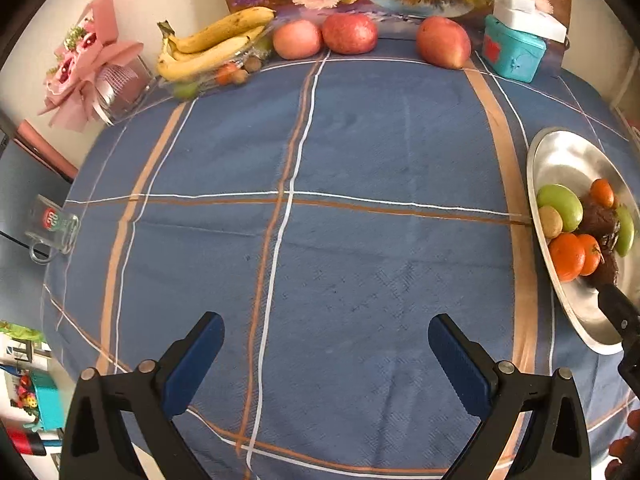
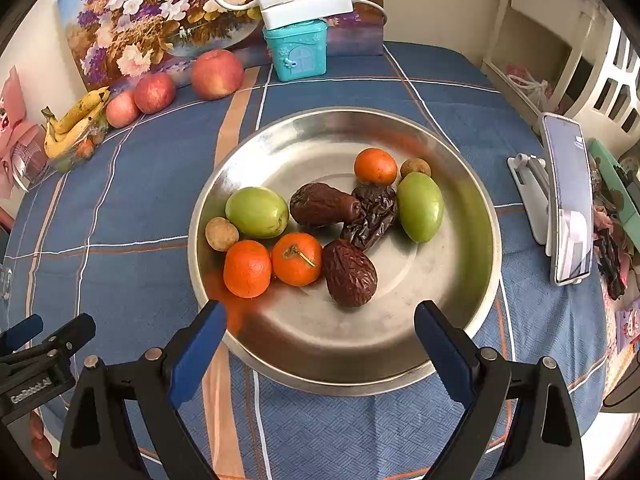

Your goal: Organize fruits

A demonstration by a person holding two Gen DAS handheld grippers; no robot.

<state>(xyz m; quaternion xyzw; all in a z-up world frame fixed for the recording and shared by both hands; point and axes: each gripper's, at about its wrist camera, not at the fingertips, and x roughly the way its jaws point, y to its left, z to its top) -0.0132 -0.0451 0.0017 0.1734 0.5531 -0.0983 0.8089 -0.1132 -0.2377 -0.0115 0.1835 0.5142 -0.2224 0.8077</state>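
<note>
A round steel plate (image 2: 460, 184) is seen on a blue plaid tablecloth (image 1: 360, 140), with ten pieces of fruit counted inside it: three small oranges (image 2: 247, 269), two green fruits (image 2: 257, 212), three wrinkled brown dates (image 2: 349, 273) and two small tan round fruits (image 2: 221, 234). The dates are gathered at the centre, touching one another; two of the oranges lie side by side near the plate's front left, the third near the far side. The right gripper (image 2: 320, 332) is held above the plate's near rim, its blue-padded jaws spread wide with nothing between them. The left gripper (image 1: 326, 344) is held over bare cloth to the left of the plate, its jaws likewise wide apart and empty. Along the table's far edge, three apples (image 2: 217, 74) are lined up beside one bunch of bananas (image 1: 208, 46), which rests on a clear tray holding more small fruit. One teal box (image 2: 298, 50) stands before a flower painting (image 2: 160, 12).
</note>
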